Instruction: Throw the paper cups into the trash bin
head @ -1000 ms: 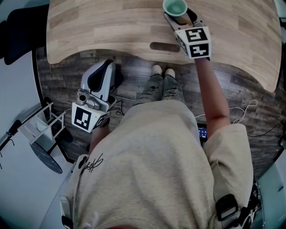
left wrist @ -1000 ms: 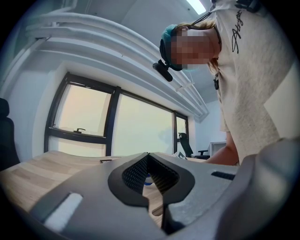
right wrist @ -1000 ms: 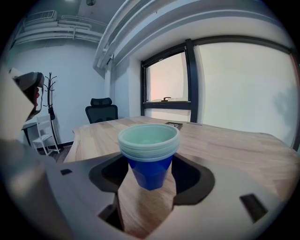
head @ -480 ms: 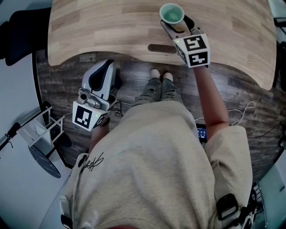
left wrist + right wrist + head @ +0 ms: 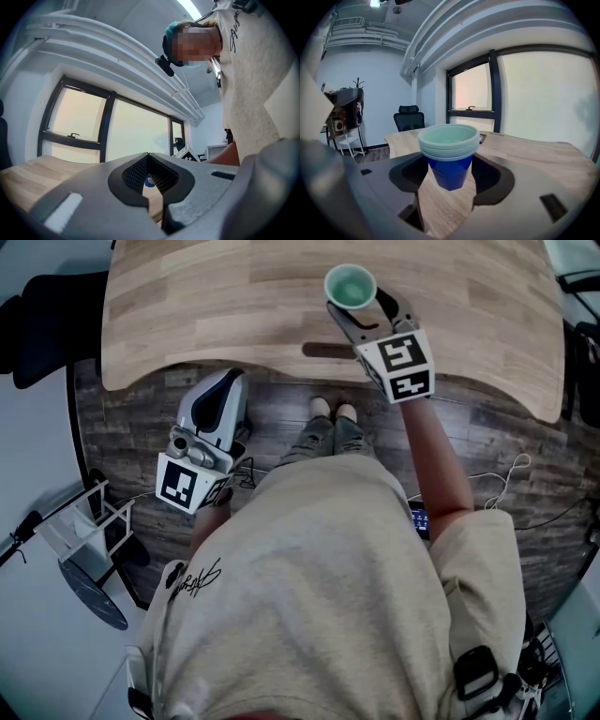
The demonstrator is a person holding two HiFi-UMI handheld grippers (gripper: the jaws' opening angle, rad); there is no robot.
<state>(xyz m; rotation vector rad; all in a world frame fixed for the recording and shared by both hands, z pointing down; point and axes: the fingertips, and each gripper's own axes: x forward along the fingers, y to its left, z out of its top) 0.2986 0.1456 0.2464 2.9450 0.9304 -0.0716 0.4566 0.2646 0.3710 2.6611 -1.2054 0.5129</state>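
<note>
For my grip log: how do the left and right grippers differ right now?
The left gripper's jaws are shut on nothing; the right gripper's jaws clamp a stack of blue paper cups. The left gripper hangs off the table, over the floor; the right gripper is out over the wooden table. Both have the same two-jaw design.

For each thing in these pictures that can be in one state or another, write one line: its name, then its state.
paper cups, nested in one stack, upright, mouth open upward, gripped between the right gripper's jaws
right gripper, jaws closed on the sides of the paper cups, over the wooden table
left gripper, jaws together at the tips, holding nothing
</note>
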